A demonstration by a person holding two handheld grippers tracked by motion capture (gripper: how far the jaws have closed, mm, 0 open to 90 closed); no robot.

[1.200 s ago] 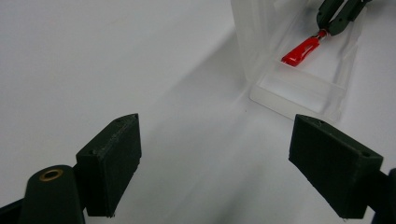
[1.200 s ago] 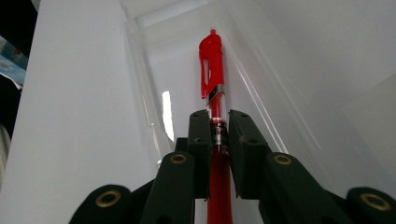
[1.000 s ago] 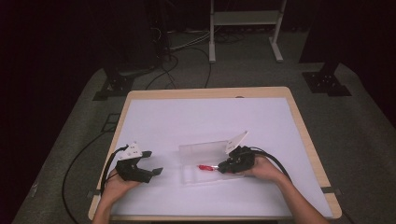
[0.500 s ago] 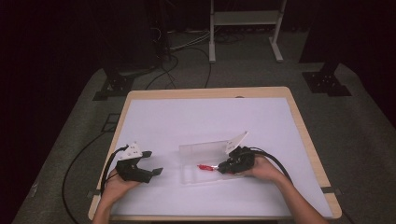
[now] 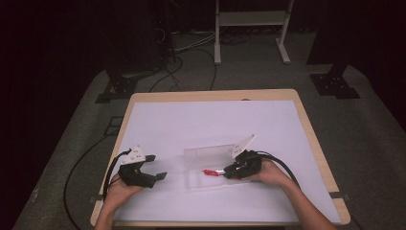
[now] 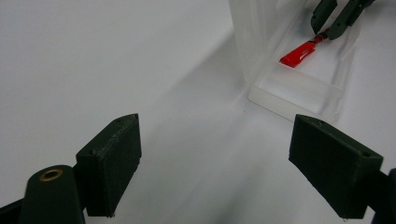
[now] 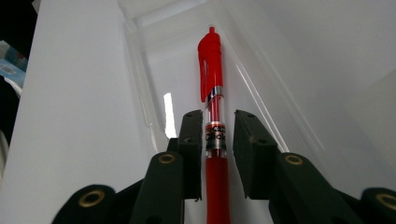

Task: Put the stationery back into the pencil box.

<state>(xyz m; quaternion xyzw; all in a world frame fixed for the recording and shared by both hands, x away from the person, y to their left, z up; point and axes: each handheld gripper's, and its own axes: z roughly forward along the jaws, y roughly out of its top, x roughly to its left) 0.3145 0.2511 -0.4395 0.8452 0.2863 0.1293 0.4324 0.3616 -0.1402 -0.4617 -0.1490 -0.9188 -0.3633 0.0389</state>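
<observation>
I see almost no change across last second. My right hand-held gripper [image 5: 229, 171] sits a touch nearer clear case [image 5: 210, 165] than before, red pen [image 5: 209, 172] between its jaws shifting slightly with it. Pen's capped end lies inside case. Any further difference too small for me to tell.

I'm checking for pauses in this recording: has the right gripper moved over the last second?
No. In the high view the right gripper sits at the same spot over the clear case, red pen between its jaws.
</observation>
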